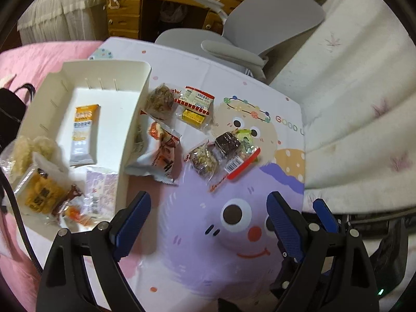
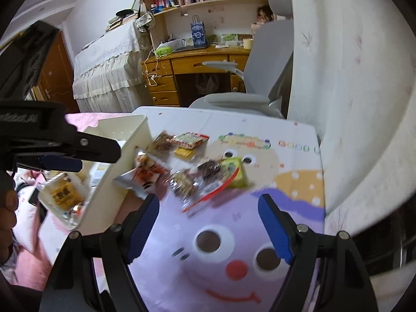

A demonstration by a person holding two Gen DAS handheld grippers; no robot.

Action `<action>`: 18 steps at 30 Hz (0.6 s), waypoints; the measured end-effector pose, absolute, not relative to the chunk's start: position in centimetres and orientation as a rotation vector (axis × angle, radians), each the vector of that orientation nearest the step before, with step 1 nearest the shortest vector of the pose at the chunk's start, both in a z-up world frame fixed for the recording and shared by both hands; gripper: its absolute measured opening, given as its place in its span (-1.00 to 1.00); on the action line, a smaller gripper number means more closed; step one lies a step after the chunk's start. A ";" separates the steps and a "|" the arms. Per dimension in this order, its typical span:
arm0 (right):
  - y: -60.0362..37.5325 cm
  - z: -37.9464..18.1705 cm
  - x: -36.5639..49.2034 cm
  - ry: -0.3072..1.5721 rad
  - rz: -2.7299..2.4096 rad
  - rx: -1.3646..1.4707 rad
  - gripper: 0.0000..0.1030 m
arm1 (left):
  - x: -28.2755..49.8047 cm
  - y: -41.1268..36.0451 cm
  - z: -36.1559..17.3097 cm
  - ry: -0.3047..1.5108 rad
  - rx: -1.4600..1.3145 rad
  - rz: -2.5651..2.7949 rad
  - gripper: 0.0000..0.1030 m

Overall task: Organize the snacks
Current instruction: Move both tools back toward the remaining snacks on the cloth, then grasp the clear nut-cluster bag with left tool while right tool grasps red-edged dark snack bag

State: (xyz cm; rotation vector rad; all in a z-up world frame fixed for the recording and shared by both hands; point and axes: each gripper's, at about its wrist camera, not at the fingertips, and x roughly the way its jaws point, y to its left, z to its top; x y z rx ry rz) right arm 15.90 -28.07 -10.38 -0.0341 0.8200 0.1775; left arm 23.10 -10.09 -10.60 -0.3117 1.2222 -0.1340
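Evidently mid-sort: several snacks already lie in the white bin, while loose snacks sit on the table at its three o'clock. Left tool and right tool both gape empty; next, probably, one descends onto a packet.

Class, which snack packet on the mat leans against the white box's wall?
The white-and-orange packet: its edge rests on the box wall; the others lie apart.
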 end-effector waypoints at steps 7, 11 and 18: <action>-27.1 -12.9 19.3 0.803 0.196 -0.186 0.53 | 27.5 -10.8 -14.9 1.292 -0.382 -0.077 0.74; -26.5 -14.7 21.3 0.802 0.219 -0.248 0.53 | 29.5 -11.3 -17.4 1.329 -0.393 -0.053 0.71; -26.1 -17.3 23.7 0.815 0.256 -0.273 0.53 | 31.6 -11.4 -21.1 1.422 -0.447 -0.019 0.44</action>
